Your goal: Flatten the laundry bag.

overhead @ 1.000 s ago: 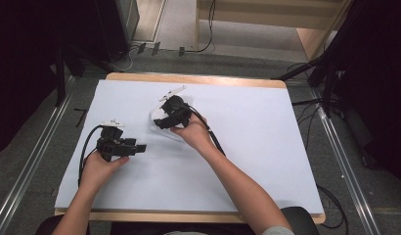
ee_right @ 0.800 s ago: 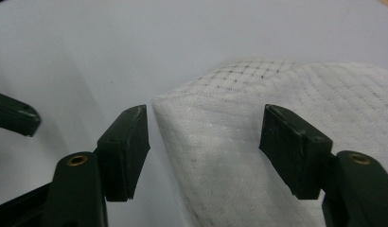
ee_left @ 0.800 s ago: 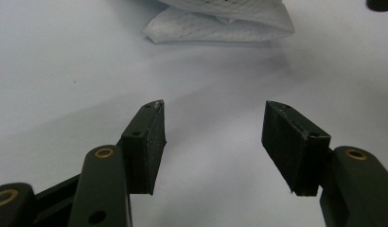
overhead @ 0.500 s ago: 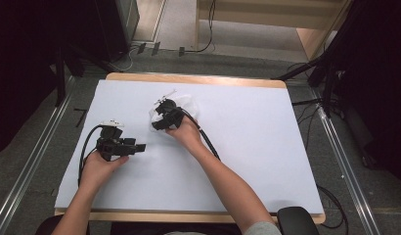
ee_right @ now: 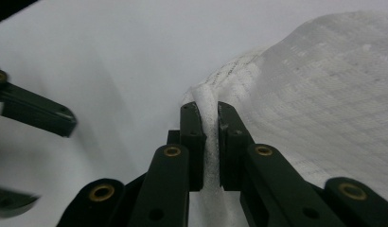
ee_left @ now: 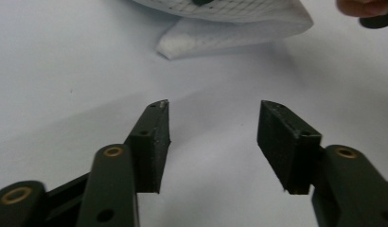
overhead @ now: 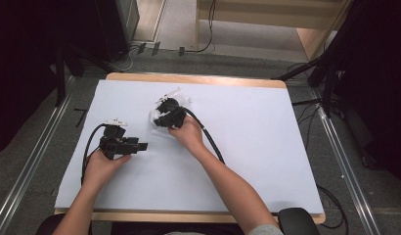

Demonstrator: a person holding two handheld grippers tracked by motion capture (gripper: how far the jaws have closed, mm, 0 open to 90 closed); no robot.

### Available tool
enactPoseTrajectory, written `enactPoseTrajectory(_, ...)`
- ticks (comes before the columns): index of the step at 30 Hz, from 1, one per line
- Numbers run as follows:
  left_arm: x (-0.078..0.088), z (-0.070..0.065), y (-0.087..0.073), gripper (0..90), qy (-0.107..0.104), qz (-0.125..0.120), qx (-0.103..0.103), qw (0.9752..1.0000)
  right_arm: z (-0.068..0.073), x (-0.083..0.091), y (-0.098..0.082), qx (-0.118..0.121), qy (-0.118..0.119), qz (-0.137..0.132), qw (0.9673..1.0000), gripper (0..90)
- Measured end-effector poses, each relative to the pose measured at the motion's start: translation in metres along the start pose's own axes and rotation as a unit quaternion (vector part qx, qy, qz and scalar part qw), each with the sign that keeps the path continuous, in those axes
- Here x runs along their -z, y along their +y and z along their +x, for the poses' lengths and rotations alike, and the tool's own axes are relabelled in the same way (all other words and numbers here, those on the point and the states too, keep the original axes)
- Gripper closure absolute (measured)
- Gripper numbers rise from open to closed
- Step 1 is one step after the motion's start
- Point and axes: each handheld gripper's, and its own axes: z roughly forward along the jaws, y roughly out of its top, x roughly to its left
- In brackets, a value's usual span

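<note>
From above, the right hand-held gripper [overhead: 157, 119] sits at a white mesh cloth [overhead: 158, 131] on the white tabletop [overhead: 267, 137], left of centre. Along the left hand-held gripper [ee_left: 212, 127], jaws gape empty near the cloth's corner [ee_left: 182, 45]; along the right hand-held gripper [ee_right: 208, 137], jaws pinch a gathered cloth [ee_right: 324, 109] fold, so this looks like a grasp-and-lift step, and next the left likely needs that free corner.

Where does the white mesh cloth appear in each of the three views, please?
High view: white mesh cloth upper centre-left, at the right gripper.
Left gripper view: top edge, beyond the open jaws.
Right gripper view: right side, fold pinched between the jaws.
Shared landmark: white table cover.
</note>
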Motion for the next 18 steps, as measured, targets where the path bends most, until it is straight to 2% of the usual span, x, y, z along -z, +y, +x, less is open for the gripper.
enactPoseTrajectory(4, -0.005, -0.004, 0.005, 66.2, -0.007, -0.004, 0.0, 1.0, 0.002, 0.016, -0.004, -0.006, 0.019, -0.019, 0.9996, 85.3)
enactPoseTrajectory(6, -0.01, -0.008, 0.008, 74.2, -0.009, -0.005, -0.008, 0.9999, 0.003, 0.022, -0.007, -0.011, 0.026, -0.027, 0.9992, 85.3)
enactPoseTrajectory(8, -0.017, -0.014, 0.011, 78.0, -0.011, -0.003, -0.02, 0.9997, 0.004, 0.027, -0.011, -0.013, 0.031, -0.033, 0.9989, 85.2)
enactPoseTrajectory(12, -0.033, -0.024, 0.017, 79.9, -0.007, 0.001, -0.039, 0.9992, 0.004, 0.032, -0.017, -0.015, 0.033, -0.039, 0.9986, 85.1)
enactPoseTrajectory(15, -0.043, -0.025, 0.02, 80.5, -0.006, -0.006, -0.032, 0.9994, 0.004, 0.033, -0.021, -0.019, 0.03, -0.043, 0.9984, 85.0)
enactPoseTrajectory(18, -0.052, -0.023, 0.021, 80.4, -0.008, 0.003, -0.033, 0.9994, 0.003, 0.033, -0.024, -0.026, 0.037, -0.045, 0.9979, 84.8)
